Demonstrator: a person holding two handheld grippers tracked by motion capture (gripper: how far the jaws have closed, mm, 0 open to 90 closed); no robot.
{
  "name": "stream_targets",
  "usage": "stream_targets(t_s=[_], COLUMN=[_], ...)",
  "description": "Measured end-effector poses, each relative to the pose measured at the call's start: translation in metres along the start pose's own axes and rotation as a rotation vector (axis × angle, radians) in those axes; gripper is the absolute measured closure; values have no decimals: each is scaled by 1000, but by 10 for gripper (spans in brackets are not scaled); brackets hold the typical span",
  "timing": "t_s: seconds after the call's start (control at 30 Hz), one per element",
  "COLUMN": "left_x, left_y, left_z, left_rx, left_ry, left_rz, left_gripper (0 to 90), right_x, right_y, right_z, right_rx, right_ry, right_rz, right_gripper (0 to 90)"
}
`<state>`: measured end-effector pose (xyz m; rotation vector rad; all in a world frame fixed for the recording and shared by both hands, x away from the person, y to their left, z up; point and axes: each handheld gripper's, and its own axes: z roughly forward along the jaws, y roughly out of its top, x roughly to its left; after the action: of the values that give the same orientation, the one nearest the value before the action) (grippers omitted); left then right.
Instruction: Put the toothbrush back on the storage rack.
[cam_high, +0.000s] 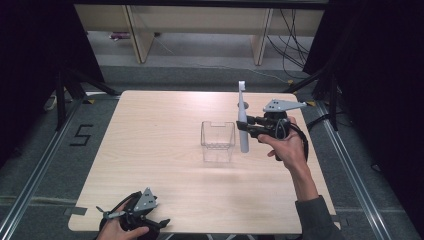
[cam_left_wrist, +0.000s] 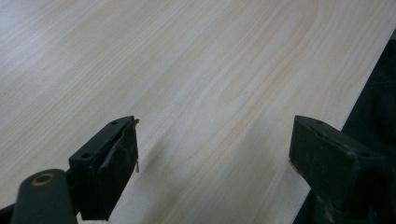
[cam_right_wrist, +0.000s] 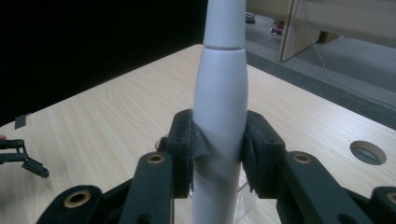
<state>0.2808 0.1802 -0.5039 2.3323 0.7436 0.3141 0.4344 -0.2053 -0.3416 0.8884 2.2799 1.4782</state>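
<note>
**Me:** High view, starting closest to me: my left gripper (cam_high: 134, 216) sits at the near edge of the pale wood-grain table (cam_high: 160, 165), down by the left corner. In the left gripper view its jaws are spread wide apart with only bare wood between them.

**Other guy:** ok and the right one?

**Me:** My right gripper (cam_high: 248, 126) is up over the right-middle of the table, held in my right hand (cam_high: 285, 142). Its jaws are clamped on the lower body of a slim white plastic electric toothbrush (cam_high: 242, 117), which stands upright with the head pointing up.

**Other guy:** where's that vs the box?

**Me:** Just beside the right wall of the small clear plastic open-top container (cam_high: 218, 141), mid-table. Can't tell whether they touch. Farther back there's a round hole in the tabletop (cam_right_wrist: 368, 152), then the light wooden furniture legs (cam_high: 137, 35) on the grey floor.
</note>
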Motion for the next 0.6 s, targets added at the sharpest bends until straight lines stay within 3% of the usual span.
stream_targets(t_s=[0.03, 0.27, 0.6], left_x=[0, 0, -1], left_y=[0, 0, 0], left_z=[0, 0, 0], left_rx=[1, 0, -2], left_ry=[-2, 0, -3], left_rz=[-1, -1, -12], left_gripper=[150, 149, 150], right_x=[-1, -1, -2], right_y=[1, 8, 19], right_z=[1, 9, 19], right_rx=[-11, -35, -20], right_ry=[-7, 11, 16], right_rz=[-20, -12, -10], right_gripper=[667, 667, 667])
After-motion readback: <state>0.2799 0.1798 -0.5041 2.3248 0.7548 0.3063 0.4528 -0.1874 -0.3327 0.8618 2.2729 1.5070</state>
